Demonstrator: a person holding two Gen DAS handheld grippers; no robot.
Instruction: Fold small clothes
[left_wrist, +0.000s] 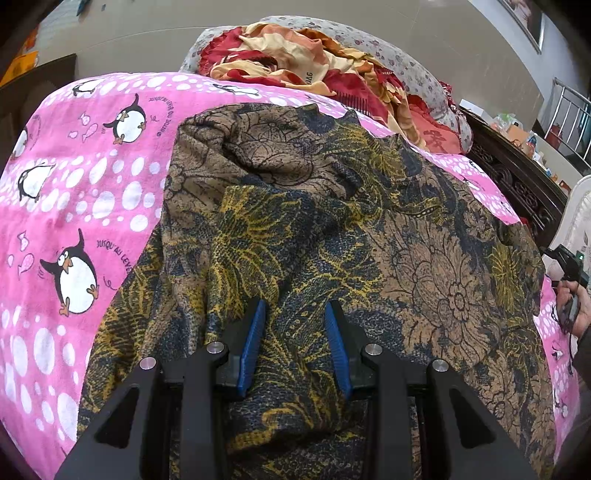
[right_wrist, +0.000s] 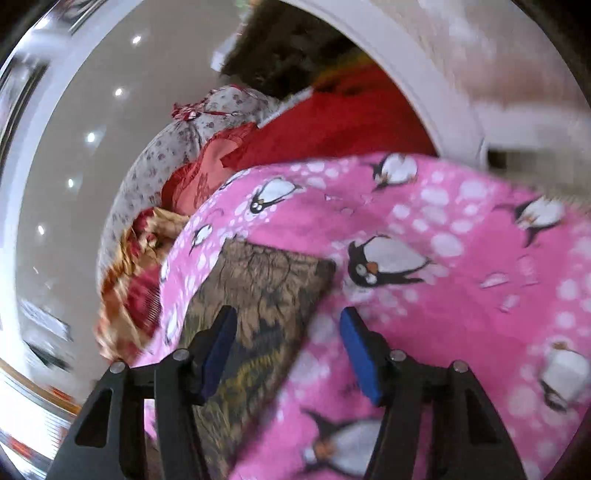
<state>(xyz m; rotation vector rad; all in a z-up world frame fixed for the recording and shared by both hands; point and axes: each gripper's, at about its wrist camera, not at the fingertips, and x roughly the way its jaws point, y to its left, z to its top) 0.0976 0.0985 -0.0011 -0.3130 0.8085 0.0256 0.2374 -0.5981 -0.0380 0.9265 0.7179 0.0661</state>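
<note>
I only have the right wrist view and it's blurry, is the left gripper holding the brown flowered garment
Observer: No. The left gripper is open, poised over the brown flowered garment, gripping nothing.
Operator: Is the garment flat?
Observer: Not quite; it lies rumpled on the pink penguin blanket, with a flap folded over near its middle.
Operator: Anything behind it?
Observer: A crumpled red and cream cloth sits past the blanket's far edge.
</note>
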